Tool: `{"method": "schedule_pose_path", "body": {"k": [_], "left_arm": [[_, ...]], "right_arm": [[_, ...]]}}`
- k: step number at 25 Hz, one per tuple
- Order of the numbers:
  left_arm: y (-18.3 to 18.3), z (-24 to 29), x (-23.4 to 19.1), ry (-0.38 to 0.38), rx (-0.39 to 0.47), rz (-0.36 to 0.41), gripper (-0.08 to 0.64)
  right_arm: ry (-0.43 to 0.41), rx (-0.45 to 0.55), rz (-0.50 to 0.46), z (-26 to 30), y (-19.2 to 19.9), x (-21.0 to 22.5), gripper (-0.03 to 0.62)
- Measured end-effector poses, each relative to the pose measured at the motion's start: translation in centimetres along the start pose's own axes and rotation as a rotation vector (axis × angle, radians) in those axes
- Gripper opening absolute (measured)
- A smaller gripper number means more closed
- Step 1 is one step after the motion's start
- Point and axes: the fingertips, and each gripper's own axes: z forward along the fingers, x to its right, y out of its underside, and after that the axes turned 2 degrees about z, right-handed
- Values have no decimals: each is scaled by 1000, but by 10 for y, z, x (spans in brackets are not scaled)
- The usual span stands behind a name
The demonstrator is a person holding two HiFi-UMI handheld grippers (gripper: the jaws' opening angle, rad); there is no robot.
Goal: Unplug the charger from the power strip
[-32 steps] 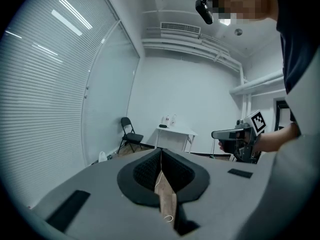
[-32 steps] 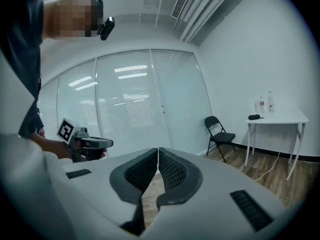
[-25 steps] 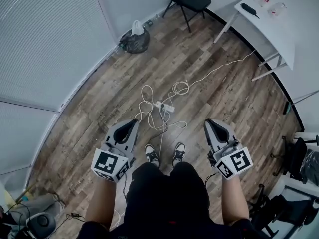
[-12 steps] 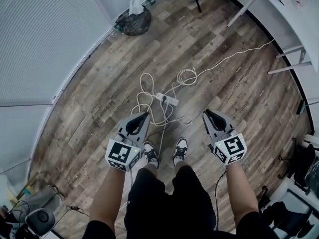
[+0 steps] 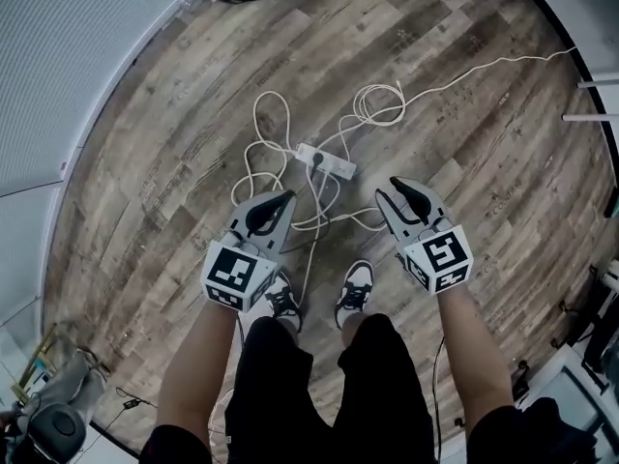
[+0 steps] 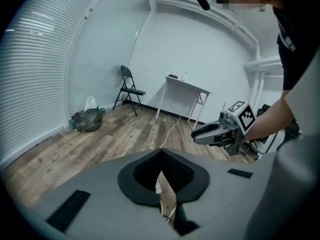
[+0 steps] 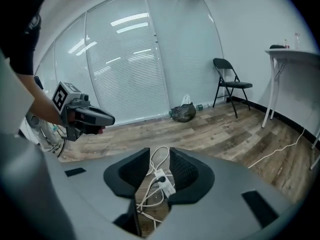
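A white power strip (image 5: 329,161) lies on the wood floor among tangled white cords (image 5: 269,129), with a black charger plug (image 5: 315,159) in it. In the head view my left gripper (image 5: 287,197) hangs just short of the strip on its left, jaw tips together, holding nothing. My right gripper (image 5: 387,188) is to the strip's right, its jaws opening with nothing between them. The right gripper view shows the strip (image 7: 165,183) and plug (image 7: 161,178) through the gap of the right gripper (image 7: 156,151). The left gripper (image 6: 161,150) shows only floor.
A long white cord (image 5: 484,69) runs off to the upper right. The person's two shoes (image 5: 356,288) stand just behind the strip. A black rubbish bag (image 6: 87,120), a folding chair (image 6: 129,88) and a white table (image 6: 187,86) stand along the far wall.
Both grippers and the head have dropped towards the floor, so the strip now looks larger and closer. The right gripper's jaws have parted.
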Motion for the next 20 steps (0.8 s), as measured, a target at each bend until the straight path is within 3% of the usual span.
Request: {"method": "schedule_pose_path", "body": {"k": [6, 13, 20], "left_arm": [[103, 76, -40, 33, -69, -3, 23], [198, 158, -72, 95, -112, 5, 23], [264, 222, -84, 170, -156, 53, 23]], "right_arm": [[-44, -79, -17, 84, 102, 21, 144], [-91, -118, -34, 167, 198, 52, 163], [-198, -245, -211, 226, 270, 56, 200]]}}
